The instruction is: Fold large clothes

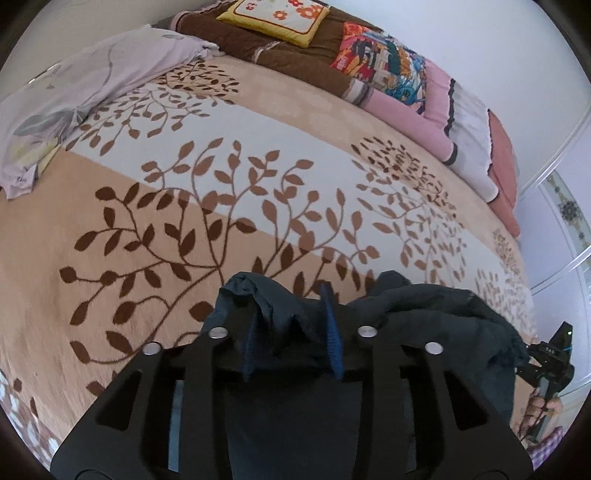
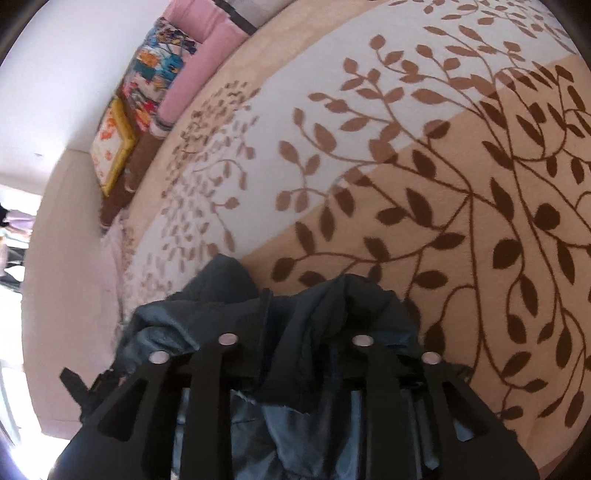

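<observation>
A dark navy garment (image 1: 443, 317) lies bunched at the near edge of a bed covered by a beige and white spread with brown leaves (image 1: 258, 122). My left gripper (image 1: 291, 302) stands open; its blue pads (image 1: 332, 332) are apart, with a loose fold of the cloth draped between them. In the right wrist view the same garment (image 2: 221, 288) is heaped over my right gripper (image 2: 299, 306). Its fingertips are hidden under the cloth, and its finger arms stand apart. A hand (image 1: 537, 404) at the far right of the left wrist view holds the right gripper's handle.
A lilac pillow (image 1: 74, 103) lies at the far left of the bed. Along the far side sit a brown blanket (image 1: 258, 48), a yellow flowered cushion (image 1: 280, 18), a colourful cushion (image 1: 384, 62) and pink folded blankets (image 1: 417, 122). The bed's side edge (image 2: 74, 258) drops off at left.
</observation>
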Available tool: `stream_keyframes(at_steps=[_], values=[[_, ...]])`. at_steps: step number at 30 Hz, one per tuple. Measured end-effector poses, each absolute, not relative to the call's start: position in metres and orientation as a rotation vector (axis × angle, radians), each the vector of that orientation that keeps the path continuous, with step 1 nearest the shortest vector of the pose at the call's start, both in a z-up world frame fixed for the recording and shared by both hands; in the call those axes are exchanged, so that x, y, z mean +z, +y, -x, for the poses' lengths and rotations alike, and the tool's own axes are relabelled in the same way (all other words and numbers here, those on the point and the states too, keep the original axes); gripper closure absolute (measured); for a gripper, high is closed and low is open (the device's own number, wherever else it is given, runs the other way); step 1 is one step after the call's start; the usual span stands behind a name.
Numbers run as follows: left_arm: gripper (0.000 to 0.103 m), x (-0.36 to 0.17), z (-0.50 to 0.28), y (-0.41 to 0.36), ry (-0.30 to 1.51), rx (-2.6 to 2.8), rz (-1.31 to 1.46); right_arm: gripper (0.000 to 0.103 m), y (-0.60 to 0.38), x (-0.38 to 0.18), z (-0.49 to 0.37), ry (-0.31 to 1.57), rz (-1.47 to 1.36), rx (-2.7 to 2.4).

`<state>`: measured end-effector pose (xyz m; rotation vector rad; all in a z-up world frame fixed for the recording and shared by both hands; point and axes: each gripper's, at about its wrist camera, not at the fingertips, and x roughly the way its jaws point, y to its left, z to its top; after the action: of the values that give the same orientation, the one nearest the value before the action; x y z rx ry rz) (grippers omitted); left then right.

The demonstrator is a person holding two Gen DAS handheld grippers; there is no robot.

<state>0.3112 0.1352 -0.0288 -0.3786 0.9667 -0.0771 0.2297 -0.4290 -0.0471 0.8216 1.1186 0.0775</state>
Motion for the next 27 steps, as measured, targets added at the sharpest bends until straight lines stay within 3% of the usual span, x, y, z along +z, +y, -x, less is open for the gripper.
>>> stream_keyframes(at_steps=[1,2,3,8,15,27], values=[[0.055,-0.025,-0.310,0.136,0.955,-0.068,0.381,0.060,-0.429,-0.045,-0.230,1.115,-0.833,0.088],[0.035,-0.020,-0.305,0.138,0.928,-0.032,0.370,0.051,-0.429,-0.042,-0.229,1.102,-0.853,0.103],[0.027,-0.014,-0.301,0.140,0.900,-0.019,0.367,0.043,-0.430,-0.038,-0.227,1.085,-0.864,0.110],[0.027,0.002,-0.282,0.148,0.867,-0.034,0.355,0.029,-0.426,-0.018,-0.217,1.023,-0.839,0.098],[0.027,0.010,-0.222,0.159,0.869,-0.054,0.332,0.028,-0.433,0.012,-0.187,0.939,-0.790,0.077],[0.027,-0.012,-0.113,0.176,0.965,0.017,0.293,0.028,-0.387,0.021,-0.046,0.926,-0.496,0.035]])
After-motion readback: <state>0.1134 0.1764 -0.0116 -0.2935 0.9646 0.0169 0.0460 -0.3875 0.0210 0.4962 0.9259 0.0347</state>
